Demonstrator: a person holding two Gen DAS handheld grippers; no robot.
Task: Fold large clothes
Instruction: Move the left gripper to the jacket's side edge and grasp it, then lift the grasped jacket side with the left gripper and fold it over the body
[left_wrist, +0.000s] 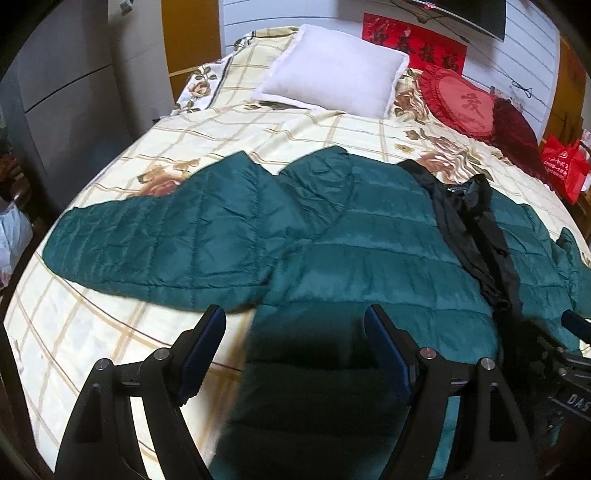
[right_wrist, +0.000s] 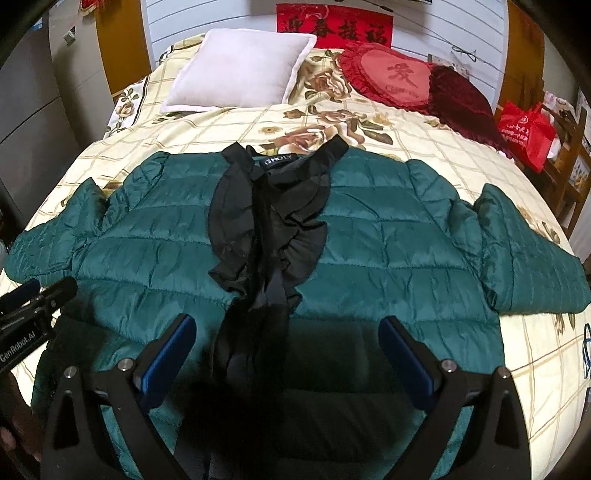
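A dark green quilted jacket (right_wrist: 388, 236) lies spread flat on the bed, front up, with a black ruffled collar and placket (right_wrist: 269, 221) down its middle. Its sleeves stretch out to both sides; one sleeve (left_wrist: 147, 243) fills the left of the left wrist view. My left gripper (left_wrist: 295, 325) hovers open over the jacket's (left_wrist: 369, 251) lower left hem, nothing between its blue pads. My right gripper (right_wrist: 288, 336) stands open above the lower part of the placket, holding nothing. The left gripper (right_wrist: 33, 295) also shows at the left edge of the right wrist view.
The bed has a cream checked floral cover (left_wrist: 110, 350). A white pillow (right_wrist: 240, 70), a red heart cushion (right_wrist: 399, 77) and a dark red cushion (right_wrist: 461, 107) lie at its head. A red bag (right_wrist: 524, 129) sits beside the bed at right, grey cabinets (left_wrist: 66, 92) at left.
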